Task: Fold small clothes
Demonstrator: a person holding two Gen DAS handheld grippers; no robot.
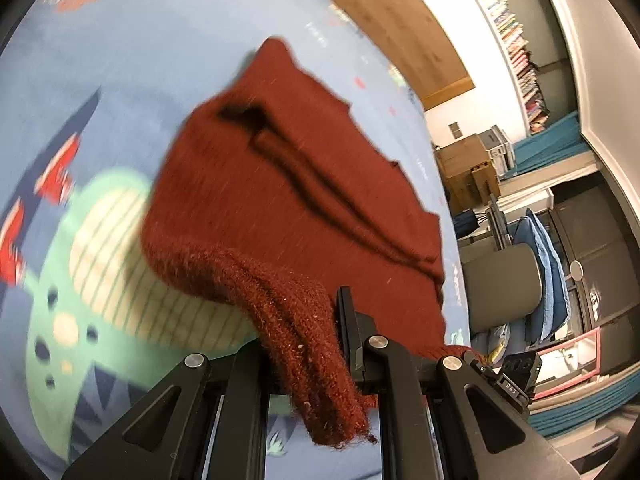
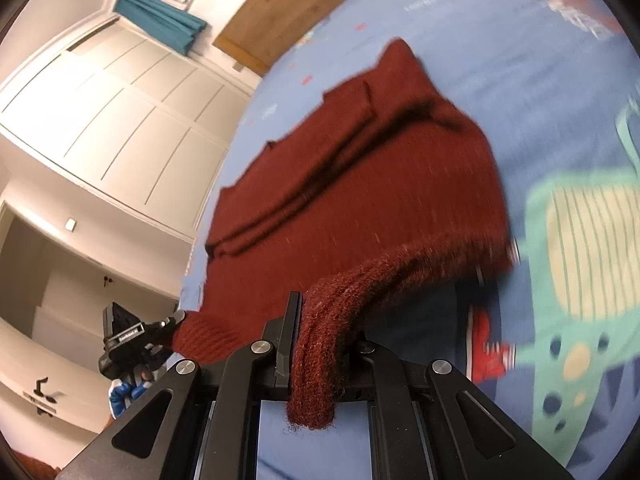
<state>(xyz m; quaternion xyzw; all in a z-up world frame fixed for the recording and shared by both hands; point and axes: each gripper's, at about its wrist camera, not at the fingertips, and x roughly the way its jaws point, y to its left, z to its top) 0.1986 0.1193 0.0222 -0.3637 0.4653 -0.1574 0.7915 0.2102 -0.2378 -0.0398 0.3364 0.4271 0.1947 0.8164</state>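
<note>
now both grippers, left gripper (image 1: 306,344) and right gripper (image 2: 326,340), have jaws clamped on the near hem of the dark red sweater (image 1: 296,184), which spreads ahead over the blue patterned bedcover (image 1: 120,80).

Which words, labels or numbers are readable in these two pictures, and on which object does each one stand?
"DAS": white letters on the small black label of the other gripper's mount, seen in the left wrist view.
White label on the left gripper's mount in the right wrist view: too small to read.
Book spines on the shelf: too small.
White print on the blue bedsheet: blurred, unreadable.
</note>
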